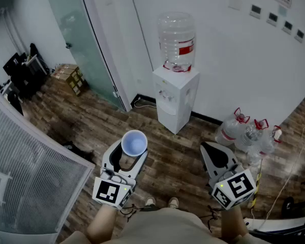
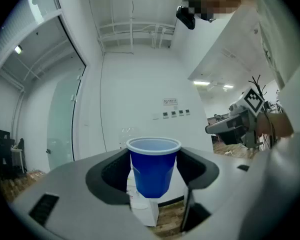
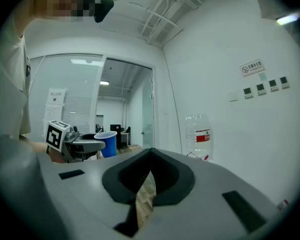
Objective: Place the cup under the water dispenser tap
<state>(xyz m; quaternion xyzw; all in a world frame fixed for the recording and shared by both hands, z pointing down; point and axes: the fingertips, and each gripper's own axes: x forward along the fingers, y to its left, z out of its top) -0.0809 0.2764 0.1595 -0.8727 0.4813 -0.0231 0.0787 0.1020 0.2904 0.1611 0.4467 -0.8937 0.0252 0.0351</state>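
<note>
Head view shows the person standing well back from the water dispenser (image 1: 175,98), which stands against the white wall with a clear bottle (image 1: 177,39) on top. The left gripper (image 1: 128,160) is clenched on the blue cup (image 1: 134,143), jaws pressing its sides below the rim, so the cup sits upright with its mouth up – the attitude it needs if it is to be set down under the tap without tipping. The cup appears empty. In the left gripper view it lines up with the dispenser beyond, which suggests the gripper is being aimed at it for the approach.

The right gripper (image 1: 213,151) has its jaws closed on nothing and is held off to the side, apart from the cup – likely kept clear, since one gripper is enough for this carry. The tap itself is too small to make out. Spare bottles (image 1: 246,133) lie on the floor right of the dispenser, off the straight path.
</note>
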